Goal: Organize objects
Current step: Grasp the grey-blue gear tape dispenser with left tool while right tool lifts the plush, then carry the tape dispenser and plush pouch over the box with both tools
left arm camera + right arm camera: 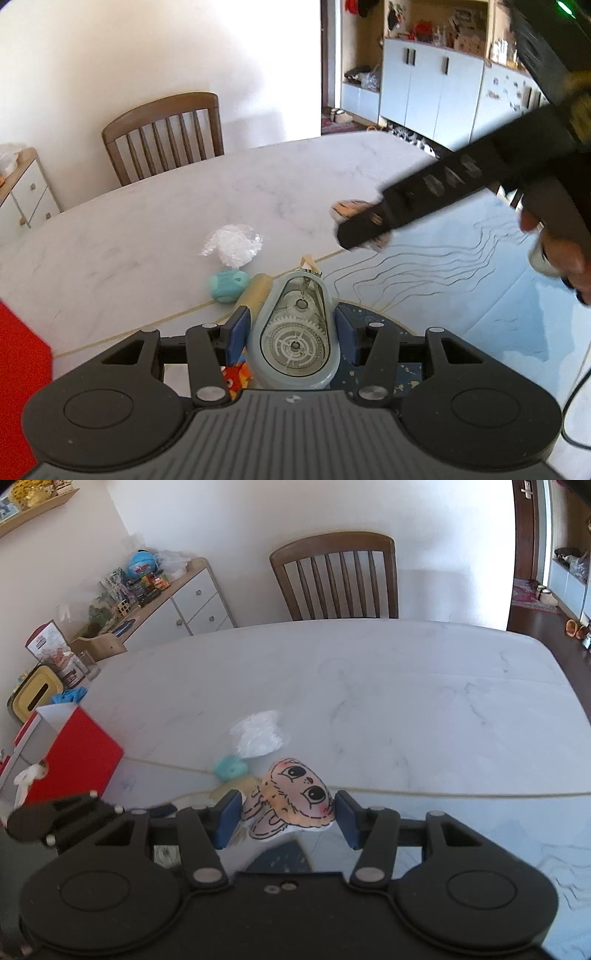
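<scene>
Left tongs [291, 325]: the blue pads are clamped on the flanks of a grey gear toy [291, 332] with a clear window over white cogwheels, held clear above the bench [147, 229]. Right tongs [288, 812]: the pads are clamped on a flat cartoon-face cushion [295, 797], peach with large black eyes, also off the bench; in the left wrist view the same cushion [351, 208] shows only as a blurred patch behind the black finger [373, 225] of the right tongs.

Landmark: the gear toy. Just beyond its upper left lie a tan cylinder [255, 291], half hidden by the left pad, then a teal egg-shaped object [227, 286], and past that a crumpled clear plastic wrap [232, 245]. Beyond these the marble bench runs bare to its curved far edge, where a wooden chair [166, 133] stands against the wall. To the toy's right a pale blue mat [461, 288] with wavy line drawings covers the bench; its edge passes just behind the toy. A red box [22, 350] is cut off by the frame at far left of the toy.

Beneath the toy, a dark blue speckled sheet [373, 365] and a bright orange scrap [238, 376] are mostly hidden by the tongs and cannot be identified. A hand [561, 254] at right is partly out of frame.
</scene>
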### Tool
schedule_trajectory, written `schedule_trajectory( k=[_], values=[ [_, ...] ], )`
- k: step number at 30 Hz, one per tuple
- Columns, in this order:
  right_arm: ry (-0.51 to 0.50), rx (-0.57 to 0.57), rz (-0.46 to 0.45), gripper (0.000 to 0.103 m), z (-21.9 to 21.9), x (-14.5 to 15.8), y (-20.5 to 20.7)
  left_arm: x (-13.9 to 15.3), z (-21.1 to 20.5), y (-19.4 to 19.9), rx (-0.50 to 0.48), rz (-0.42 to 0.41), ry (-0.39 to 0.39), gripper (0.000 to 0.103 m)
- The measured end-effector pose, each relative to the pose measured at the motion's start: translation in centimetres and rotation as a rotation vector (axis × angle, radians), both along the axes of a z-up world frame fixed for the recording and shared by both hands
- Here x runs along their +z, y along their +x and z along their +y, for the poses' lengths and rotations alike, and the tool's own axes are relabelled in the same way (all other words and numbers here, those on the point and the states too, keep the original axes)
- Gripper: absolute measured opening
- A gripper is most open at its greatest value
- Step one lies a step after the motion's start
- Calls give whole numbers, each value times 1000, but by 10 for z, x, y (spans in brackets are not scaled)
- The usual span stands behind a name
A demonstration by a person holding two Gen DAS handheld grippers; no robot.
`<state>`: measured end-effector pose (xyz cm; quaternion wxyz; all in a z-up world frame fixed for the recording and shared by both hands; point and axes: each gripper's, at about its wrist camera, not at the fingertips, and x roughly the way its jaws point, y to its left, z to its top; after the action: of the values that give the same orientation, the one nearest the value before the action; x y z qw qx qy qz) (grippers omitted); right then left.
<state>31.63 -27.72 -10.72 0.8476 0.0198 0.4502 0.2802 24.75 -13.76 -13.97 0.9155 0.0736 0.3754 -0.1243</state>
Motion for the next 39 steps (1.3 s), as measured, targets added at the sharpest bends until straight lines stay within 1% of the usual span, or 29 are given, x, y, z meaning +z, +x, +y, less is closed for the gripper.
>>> schedule_trajectory(
  k=[8, 12, 18, 23, 28, 39],
  values=[
    [-17, 23, -41, 54, 12, 28, -47, 35, 32, -32, 70, -8, -60, 50],
    [-23, 37, -58, 54, 25, 41, -66, 50, 54, -41, 117, -3, -88, 50],
    [-11, 70, -86, 54, 50, 61, -95, 72, 85, -57, 164, -22, -118, 50],
    [-15, 109, -114, 54, 79, 72, -115, 85, 114, -70, 209, -32, -143, 50],
    [-9, 144, -119, 54, 111, 77, -129, 94, 147, -78, 245, -48, -156, 50],
    [-13, 227, -135, 54, 192, 81, -148, 103, 229, -94, 333, -76, -160, 50]
  ],
)
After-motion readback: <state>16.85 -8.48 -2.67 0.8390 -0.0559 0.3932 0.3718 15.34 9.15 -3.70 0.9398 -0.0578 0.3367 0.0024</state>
